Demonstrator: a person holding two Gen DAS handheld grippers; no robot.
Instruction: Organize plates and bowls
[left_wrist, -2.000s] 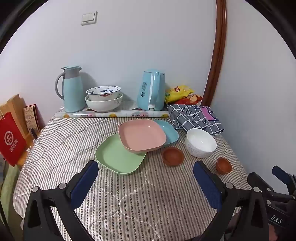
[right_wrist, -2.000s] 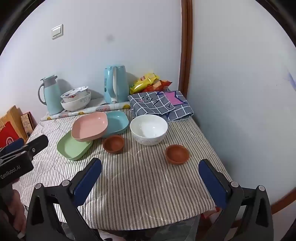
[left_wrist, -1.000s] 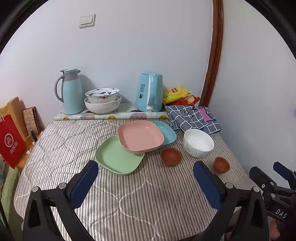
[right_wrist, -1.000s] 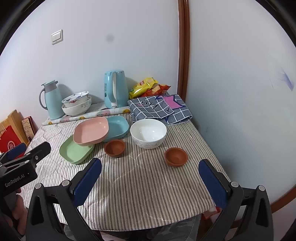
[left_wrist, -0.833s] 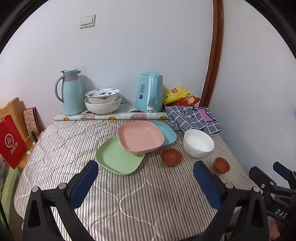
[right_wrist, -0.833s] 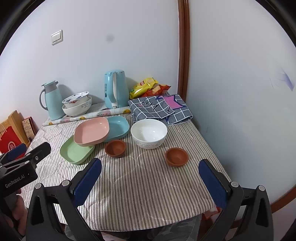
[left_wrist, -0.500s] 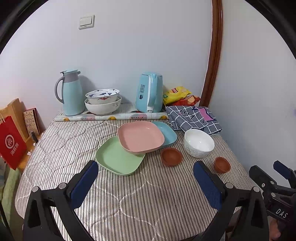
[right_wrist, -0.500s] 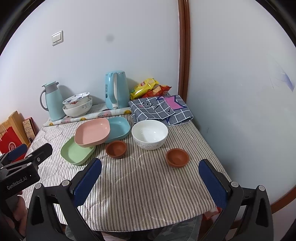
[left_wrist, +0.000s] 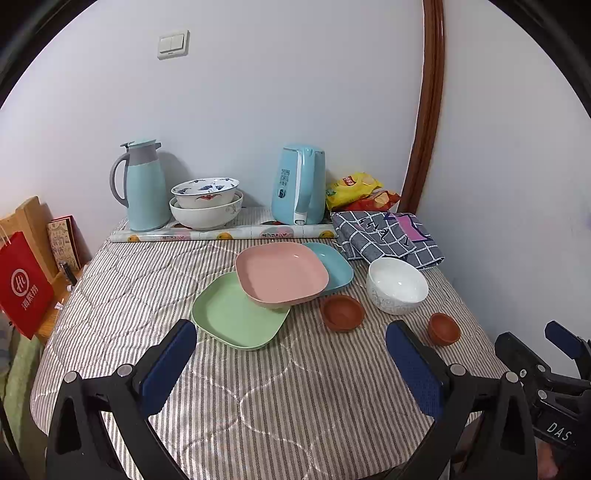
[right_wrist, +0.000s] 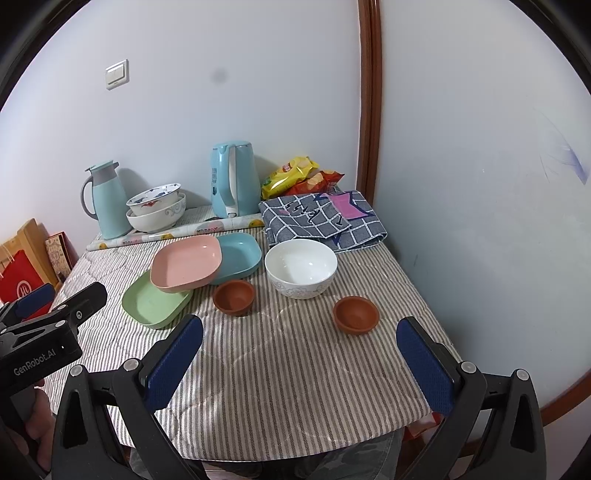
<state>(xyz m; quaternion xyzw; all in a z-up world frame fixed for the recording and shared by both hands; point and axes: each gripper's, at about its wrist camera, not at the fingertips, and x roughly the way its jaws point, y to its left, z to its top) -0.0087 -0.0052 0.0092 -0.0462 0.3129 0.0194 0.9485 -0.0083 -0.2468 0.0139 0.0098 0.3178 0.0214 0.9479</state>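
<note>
A pink plate (left_wrist: 281, 273) rests tilted across a green plate (left_wrist: 236, 316) and a blue plate (left_wrist: 332, 266) mid-table; they also show in the right wrist view: pink (right_wrist: 186, 266), green (right_wrist: 155, 303), blue (right_wrist: 238, 254). A white bowl (left_wrist: 397, 285) (right_wrist: 301, 266) stands to their right, with two small brown bowls (left_wrist: 342, 313) (left_wrist: 444, 328) in front, seen in the right wrist view as well (right_wrist: 233, 296) (right_wrist: 355, 314). My left gripper (left_wrist: 291, 363) and right gripper (right_wrist: 301, 360) are both open and empty, held above the table's near edge.
At the back stand a thermos jug (left_wrist: 142, 184), two stacked patterned bowls (left_wrist: 205, 205), a blue kettle (left_wrist: 299, 184), snack bags (left_wrist: 356, 188) and a folded checked cloth (left_wrist: 388, 236). The wall is close on the right. Bags (left_wrist: 24, 277) stand left of the table.
Both grippers have drawn back slightly and steadied; the dishes look a little farther. Nothing on the table has moved. Both grippers stayed open.
</note>
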